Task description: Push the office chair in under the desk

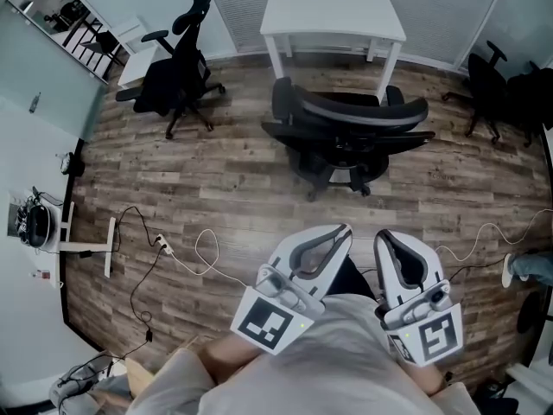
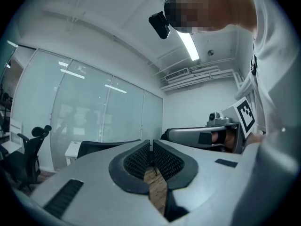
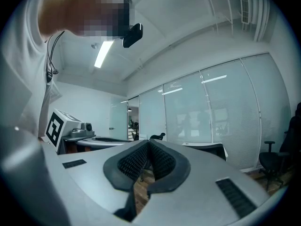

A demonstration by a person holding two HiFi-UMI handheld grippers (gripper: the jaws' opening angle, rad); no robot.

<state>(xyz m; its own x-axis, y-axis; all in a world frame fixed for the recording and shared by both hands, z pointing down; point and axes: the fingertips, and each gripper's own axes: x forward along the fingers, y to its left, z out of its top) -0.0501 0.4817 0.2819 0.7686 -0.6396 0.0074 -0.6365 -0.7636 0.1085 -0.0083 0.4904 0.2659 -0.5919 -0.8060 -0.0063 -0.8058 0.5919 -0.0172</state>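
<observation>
Head view, left gripper (image 1: 343, 233) and right gripper (image 1: 385, 239) held level, side by side at the body, chair (image 1: 346, 132) just before the desk (image 1: 333, 11), well ahead, left gripper view, jaws clenched, empty, right gripper view, likewise clenched on nothing

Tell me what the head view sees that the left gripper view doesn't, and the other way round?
Only the head view shows the cables on the wood floor and the marker cube on the left gripper. Only the left gripper view shows the ceiling light and the camera on the person's head. Both show the right gripper, the left gripper's shut fingers and the wood floor.
</observation>
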